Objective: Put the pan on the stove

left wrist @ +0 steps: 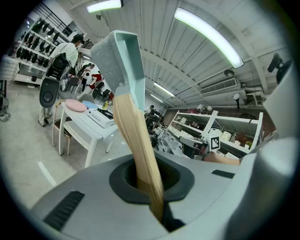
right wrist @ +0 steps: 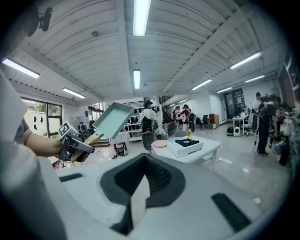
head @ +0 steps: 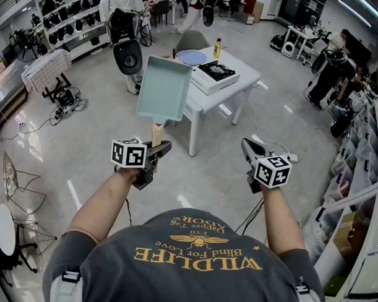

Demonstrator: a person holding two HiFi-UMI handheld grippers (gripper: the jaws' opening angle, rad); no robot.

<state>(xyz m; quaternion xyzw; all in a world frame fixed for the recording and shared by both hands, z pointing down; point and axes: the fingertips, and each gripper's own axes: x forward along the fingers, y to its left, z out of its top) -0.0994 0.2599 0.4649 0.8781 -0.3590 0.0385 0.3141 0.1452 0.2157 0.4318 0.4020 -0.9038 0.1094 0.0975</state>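
I hold the left gripper (head: 158, 147) clamped on the wooden handle (head: 157, 134) of the rectangular mint-green pan (head: 164, 87), gripping near the handle's free end. The pan is in the air, tipped up on its handle, well short of the portable gas stove (head: 215, 72) and to the left of it. The right gripper (head: 248, 146) is on the near side of the stove, its jaws together on nothing. In my judgement the step in hand is the carry to the stove. To do it well, I close the gap first, then bring the pan level before it crosses the stove's edge. Next I lower it flat onto the burner grate, with the handle pointing back toward me. The grip sits far from the pan's weight, so the pan may twist between the pads; I move slowly and release only once the base rests evenly. The stove stands on a small white table (head: 206, 103). A pale round plate (head: 192, 57) lies just left of the stove, and a yellow bottle (head: 217, 48) stands just behind it; I keep the pan clear of both. Around the stove's table is a glossy grey floor (head: 83, 168) with cables (head: 35, 126) well to the left, and shelving, chairs and people beyond the stove.
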